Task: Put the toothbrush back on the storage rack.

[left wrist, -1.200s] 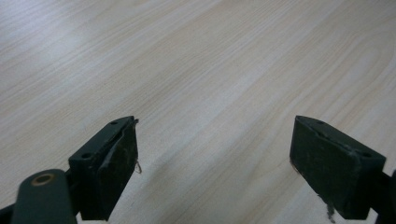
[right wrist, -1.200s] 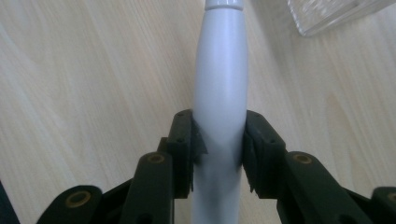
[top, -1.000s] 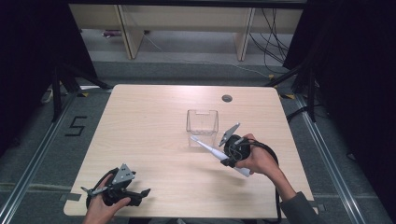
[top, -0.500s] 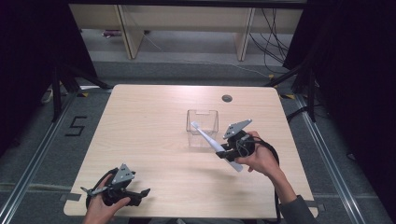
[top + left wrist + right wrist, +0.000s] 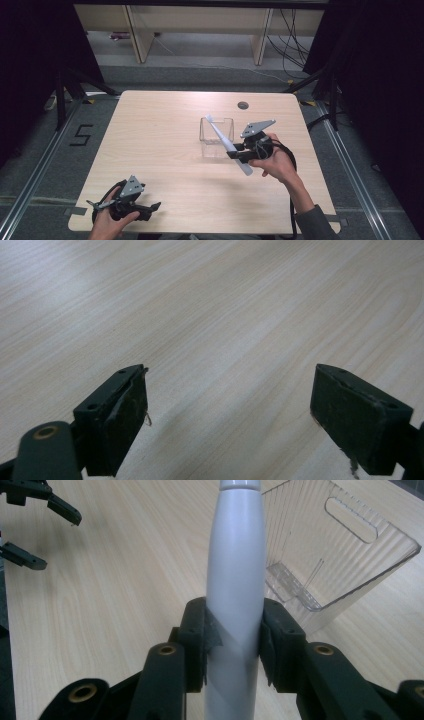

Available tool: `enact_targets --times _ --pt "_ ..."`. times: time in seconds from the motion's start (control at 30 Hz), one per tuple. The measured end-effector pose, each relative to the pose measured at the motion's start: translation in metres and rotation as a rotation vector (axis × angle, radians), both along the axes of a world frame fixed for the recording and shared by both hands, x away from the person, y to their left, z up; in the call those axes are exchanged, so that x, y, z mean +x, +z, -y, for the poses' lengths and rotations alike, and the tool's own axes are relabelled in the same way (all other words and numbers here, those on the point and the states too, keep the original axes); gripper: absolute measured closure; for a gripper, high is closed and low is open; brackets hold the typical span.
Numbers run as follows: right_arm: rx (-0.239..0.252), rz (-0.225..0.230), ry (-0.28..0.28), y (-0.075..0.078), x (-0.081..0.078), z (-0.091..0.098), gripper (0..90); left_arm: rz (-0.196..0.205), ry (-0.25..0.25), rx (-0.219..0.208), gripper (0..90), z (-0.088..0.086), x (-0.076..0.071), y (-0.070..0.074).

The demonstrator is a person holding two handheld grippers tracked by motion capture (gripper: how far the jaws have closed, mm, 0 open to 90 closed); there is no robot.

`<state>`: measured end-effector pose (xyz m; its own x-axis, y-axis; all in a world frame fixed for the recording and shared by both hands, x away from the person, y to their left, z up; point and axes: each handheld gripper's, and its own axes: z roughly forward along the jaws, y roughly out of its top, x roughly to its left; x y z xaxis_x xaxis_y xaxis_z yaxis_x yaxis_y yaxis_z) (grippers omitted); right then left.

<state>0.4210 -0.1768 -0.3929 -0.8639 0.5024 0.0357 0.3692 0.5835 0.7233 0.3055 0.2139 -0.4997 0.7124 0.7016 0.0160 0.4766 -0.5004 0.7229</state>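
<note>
Nearest the person, well short of the clear box (image 5: 216,136), the left gripper (image 5: 150,206) rests low over the table (image 5: 160,125) with its jaws wide apart and nothing between them. Just beside the box, on its right, the right gripper (image 5: 234,152) is clamped on the thick handle of a grey toothbrush (image 5: 227,144), which slants up so that its head sits above the box's opening. The handle is smooth and tapered, so it could slide or swivel in the pads; lowered askew, its head could catch the box's rim and tip this light box
</note>
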Motion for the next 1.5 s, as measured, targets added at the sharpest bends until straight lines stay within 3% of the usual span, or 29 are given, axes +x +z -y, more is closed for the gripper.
enact_targets --times 0.2,0.23,0.27,0.3,0.47,0.7,1.23,1.5 --pt "0.049 0.007 -0.029 0.007 0.007 -0.002 67.0 -0.003 -0.002 -0.003 14.9 0.0 0.0 -0.001" --pt "0.051 0.035 -0.019 0.01 0.009 -0.002 67.0 -0.001 -0.003 0.0 14.9 0.0 0.0 0.0" --pt "0.066 0.014 -0.019 0.012 0.009 -0.003 67.0 0.001 -0.002 0.0 14.9 0.0 0.001 0.0" --pt "0.089 0.022 -0.027 0.017 0.012 -0.005 67.0 -0.003 0.0 -0.003 14.9 0.0 0.0 -0.001" --pt "0.108 0.041 -0.027 0.027 0.017 -0.007 67.0 0.0 -0.006 0.005 14.9 -0.001 0.001 -0.001" --pt "0.17 0.077 -0.05 0.045 0.036 -0.013 67.0 0.002 0.007 0.001 14.9 0.0 0.001 -0.001" --pt "0.199 0.1 -0.098 0.046 0.076 -0.033 66.9 -0.001 -0.003 0.001 14.9 0.0 0.0 0.0" --pt "0.157 0.097 -0.12 0.033 0.092 -0.045 66.9 -0.003 -0.004 0.0 14.9 0.0 -0.001 0.0"
